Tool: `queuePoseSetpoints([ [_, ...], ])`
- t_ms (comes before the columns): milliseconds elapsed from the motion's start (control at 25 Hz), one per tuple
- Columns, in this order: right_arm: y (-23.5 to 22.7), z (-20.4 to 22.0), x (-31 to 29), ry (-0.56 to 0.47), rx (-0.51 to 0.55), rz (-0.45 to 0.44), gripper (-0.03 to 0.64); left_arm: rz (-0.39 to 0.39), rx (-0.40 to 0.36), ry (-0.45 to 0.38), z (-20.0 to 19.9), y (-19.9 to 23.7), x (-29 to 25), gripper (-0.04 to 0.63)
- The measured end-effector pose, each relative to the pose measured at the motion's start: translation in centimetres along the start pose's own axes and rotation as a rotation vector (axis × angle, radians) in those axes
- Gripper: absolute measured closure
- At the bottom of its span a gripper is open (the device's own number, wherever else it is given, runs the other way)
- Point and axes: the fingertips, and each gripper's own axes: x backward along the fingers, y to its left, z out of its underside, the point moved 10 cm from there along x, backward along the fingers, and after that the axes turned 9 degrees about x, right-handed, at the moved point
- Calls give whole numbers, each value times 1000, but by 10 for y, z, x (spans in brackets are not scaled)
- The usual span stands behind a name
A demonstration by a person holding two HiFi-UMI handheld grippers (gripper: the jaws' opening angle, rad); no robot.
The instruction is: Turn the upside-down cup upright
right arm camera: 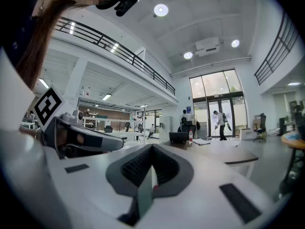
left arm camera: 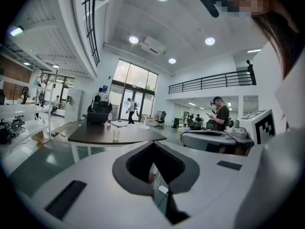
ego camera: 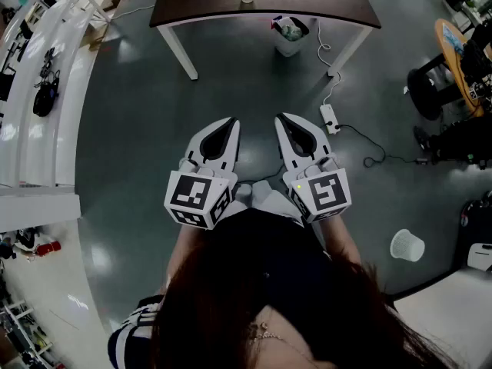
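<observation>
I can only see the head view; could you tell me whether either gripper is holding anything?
Observer: No. In its own view the left gripper is shut on nothing, and so is the right gripper.
Operator: Thanks. What stands on the table beyond the cup?
Observer: The right gripper view shows a laptop and a red-capped bottle further back.
Operator: Is anyone else around?
Observer: The left gripper view shows a person standing, head bent over something in hand.

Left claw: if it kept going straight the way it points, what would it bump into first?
Nothing close. The shut left claw has grey floor ahead, then probably the dark brown table with white legs, though depth is hard to judge.
</observation>
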Motion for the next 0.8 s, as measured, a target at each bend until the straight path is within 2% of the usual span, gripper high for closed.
queuePoseSetpoints([
  [400, -5, 6, 3, 1, -25, -15, 601, -5, 11, 18, 6, -3, -6, 607],
  [800, -36, 17, 0, -25, -30, -38, 601, -46, 31, 5, 9, -10, -28, 607],
])
